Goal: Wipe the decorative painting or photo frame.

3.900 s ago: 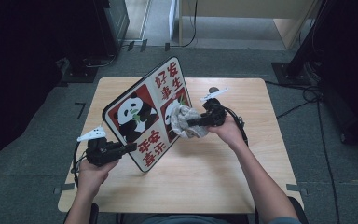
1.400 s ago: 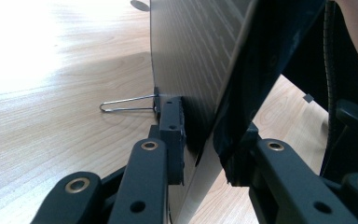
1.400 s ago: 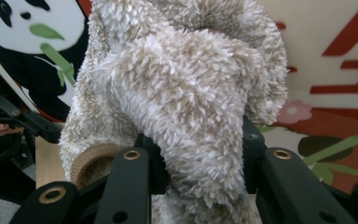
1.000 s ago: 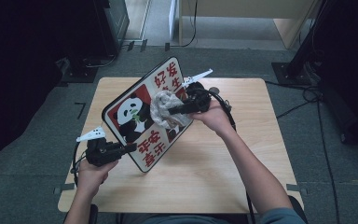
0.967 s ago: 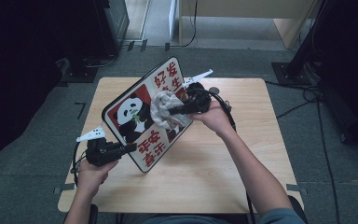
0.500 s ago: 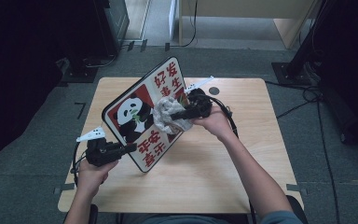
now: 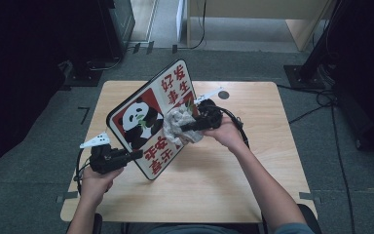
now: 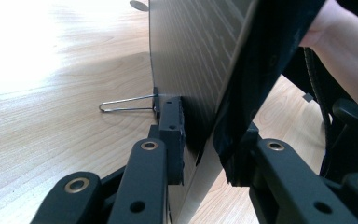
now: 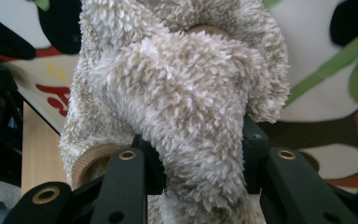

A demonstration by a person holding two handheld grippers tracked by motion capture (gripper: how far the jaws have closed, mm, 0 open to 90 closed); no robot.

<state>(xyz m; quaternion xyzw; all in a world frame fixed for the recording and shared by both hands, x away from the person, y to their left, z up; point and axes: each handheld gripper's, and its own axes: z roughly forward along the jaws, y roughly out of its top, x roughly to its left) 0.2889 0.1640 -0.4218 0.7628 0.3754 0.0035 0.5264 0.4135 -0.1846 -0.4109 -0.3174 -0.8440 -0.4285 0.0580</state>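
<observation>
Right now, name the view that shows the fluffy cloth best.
The right gripper view: the fluffy cloth is close up, clamped between the jaws. The high view shows it small against the panda board.

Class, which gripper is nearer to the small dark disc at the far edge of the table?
Right. The right gripper, holding the fluffy cloth, is just short of the disc; the left gripper is at the table's near left.

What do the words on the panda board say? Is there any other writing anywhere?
"好" "发" "事" "生": red characters at the top right of the panda board, read with some doubt because they are small.
"平安" "喜乐": white on red at the board's lower edge; the second pair is too blurred to be sure.
Fluffy cloth, grippers and wooden table: no writing to read.
</observation>
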